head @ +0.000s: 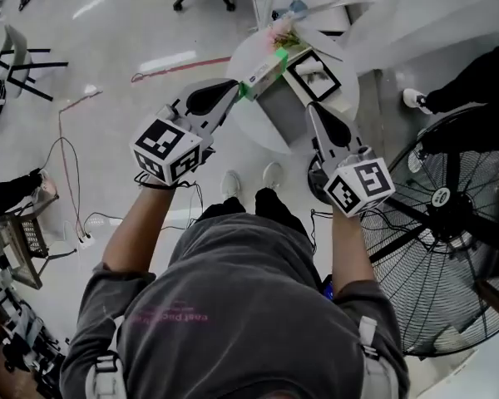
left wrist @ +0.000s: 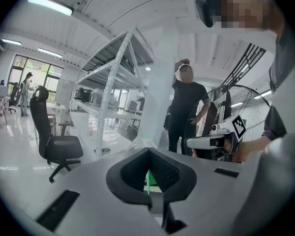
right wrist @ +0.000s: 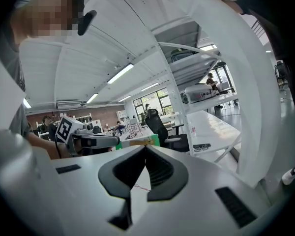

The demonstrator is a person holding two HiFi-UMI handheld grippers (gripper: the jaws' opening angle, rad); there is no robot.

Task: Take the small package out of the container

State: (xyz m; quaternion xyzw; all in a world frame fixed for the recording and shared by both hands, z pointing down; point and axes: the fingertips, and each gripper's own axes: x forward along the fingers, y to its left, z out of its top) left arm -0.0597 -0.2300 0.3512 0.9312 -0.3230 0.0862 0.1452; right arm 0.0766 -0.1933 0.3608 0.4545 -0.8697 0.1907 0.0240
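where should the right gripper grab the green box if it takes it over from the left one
Probably its free far end, pinched across the narrow faces, from the right. The green box is long and slim, and the left gripper clamps only its near end. The right gripper, shut, must open first.

Both bare forearms reach forward from grey sleeves pushed up to the elbows, the left forearm (head: 137,235) angled out to the left and the right forearm (head: 349,252) running almost straight ahead. The left gripper (head: 239,87) points up and to the right with its jaws pressed together on the edge of the small package (head: 264,73), a green sliver of which shows between them in the left gripper view. The right gripper (head: 310,107) points up and slightly left, near the left one but apart from it, its jaws closed tip to tip with nothing between them.
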